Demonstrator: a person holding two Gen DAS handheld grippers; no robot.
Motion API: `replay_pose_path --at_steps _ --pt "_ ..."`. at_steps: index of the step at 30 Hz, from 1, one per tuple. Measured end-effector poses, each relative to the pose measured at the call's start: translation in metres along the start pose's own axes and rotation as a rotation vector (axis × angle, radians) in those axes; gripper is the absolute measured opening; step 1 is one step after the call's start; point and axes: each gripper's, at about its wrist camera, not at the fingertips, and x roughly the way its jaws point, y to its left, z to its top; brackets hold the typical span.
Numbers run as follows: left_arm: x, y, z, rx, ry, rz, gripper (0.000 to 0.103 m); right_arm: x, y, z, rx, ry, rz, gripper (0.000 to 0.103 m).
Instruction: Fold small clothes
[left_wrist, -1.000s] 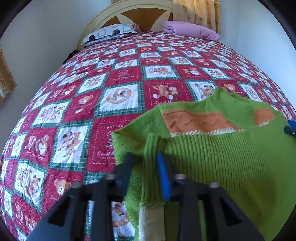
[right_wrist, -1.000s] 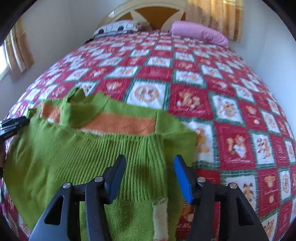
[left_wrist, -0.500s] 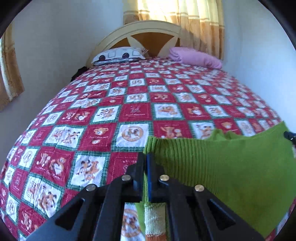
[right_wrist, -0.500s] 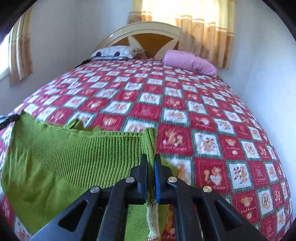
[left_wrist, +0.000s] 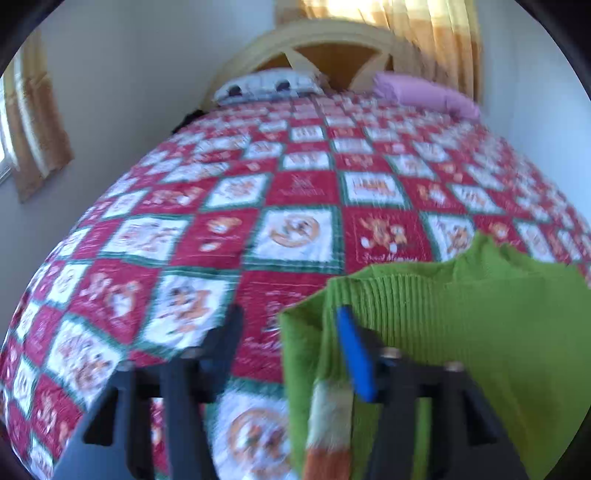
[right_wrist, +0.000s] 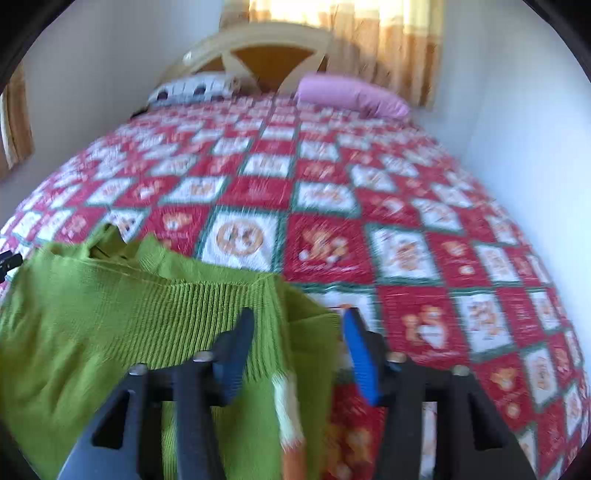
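- Both hand-held grippers have opened since half a second ago, when each was clamped on an edge of the sweater; the fabric has dropped back toward the bed.
- Left hand-held gripper (left_wrist: 286, 341): jaws spread wide, holding nothing. Its blue-padded finger (left_wrist: 354, 354) lies over the sweater's (left_wrist: 461, 332) left edge, while the black finger (left_wrist: 225, 339) is over bare quilt (left_wrist: 295, 192).
- Right hand-held gripper (right_wrist: 297, 345): jaws also spread, gripping nothing. Its left finger is over the ribbed knit, and its blue finger (right_wrist: 360, 354) is just past the sweater's (right_wrist: 110, 302) right edge.
- Sweater: green, ribbed, lying on the bed near the foot end, folded over so that a ribbed band runs across its top. A sleeve with a white and orange cuff (left_wrist: 325, 424) hangs toward the camera between each pair of fingers.
- Both views are blurred, so I cannot tell whether any finger touches the cloth.
- Far end: a patterned pillow (left_wrist: 266, 85) and a pink pillow (left_wrist: 424, 94) lie against the headboard (left_wrist: 325, 40).
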Motion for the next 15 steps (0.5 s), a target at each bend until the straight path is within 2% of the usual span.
replay_pose_path --at_steps 2,5,6,8,10,12,13,15 --pt "-0.020 0.002 -0.009 0.008 -0.031 -0.014 0.061 -0.024 -0.002 -0.007 0.013 -0.010 0.057 0.053" --pt "-0.055 0.002 -0.041 0.024 -0.061 -0.054 0.063 -0.054 0.006 -0.025 0.002 -0.023 0.166 0.053" --pt "-0.061 0.001 -0.051 0.027 -0.059 -0.066 0.069 -0.064 0.014 -0.036 -0.024 -0.017 0.211 0.053" --pt "-0.065 -0.002 -0.065 0.039 -0.049 -0.078 0.075 -0.069 0.028 -0.056 -0.056 0.001 0.268 0.053" --pt "-0.057 -0.011 -0.083 0.097 -0.014 -0.030 0.075 -0.066 0.038 -0.075 -0.099 0.037 0.260 0.053" --pt "-0.041 -0.015 -0.093 0.142 0.037 0.048 0.078 -0.050 0.043 -0.095 -0.128 0.096 0.182 0.053" --pt "-0.040 -0.012 -0.094 0.132 0.041 0.044 0.079 -0.040 0.042 -0.103 -0.122 0.131 0.160 0.053" --pt "-0.043 -0.005 -0.091 0.095 0.027 0.058 0.085 -0.043 0.040 -0.105 -0.095 0.117 0.142 0.053"
